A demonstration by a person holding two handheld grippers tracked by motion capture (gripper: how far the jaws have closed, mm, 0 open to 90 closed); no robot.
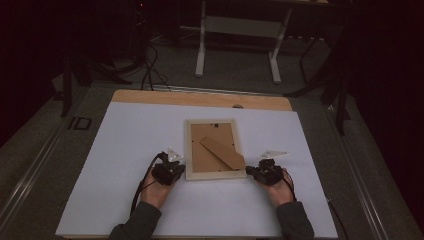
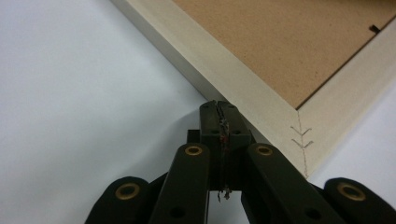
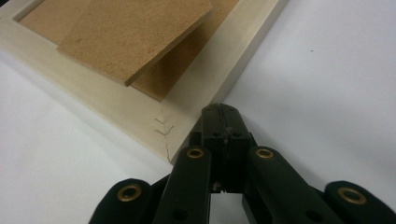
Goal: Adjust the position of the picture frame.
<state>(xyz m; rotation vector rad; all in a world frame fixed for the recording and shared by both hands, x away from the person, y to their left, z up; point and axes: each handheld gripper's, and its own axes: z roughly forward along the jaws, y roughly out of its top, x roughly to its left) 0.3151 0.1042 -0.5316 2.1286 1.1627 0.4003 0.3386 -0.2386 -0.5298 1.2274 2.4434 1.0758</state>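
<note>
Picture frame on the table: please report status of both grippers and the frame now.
Left gripper shut, tips at frame's near left corner. Right gripper shut, tips at near right corner. Picture frame lies face down, back stand up. Nothing in the way.

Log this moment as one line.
picture frame: face down on white sheet | left gripper: shut, at frame's near left corner | right gripper: shut, at near right corner

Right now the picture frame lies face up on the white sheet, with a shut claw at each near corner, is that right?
Not quite: the picture frame lies face down. The high view shows its brown backing board and stand. The rest holds: left claw and right claw are shut.
</note>
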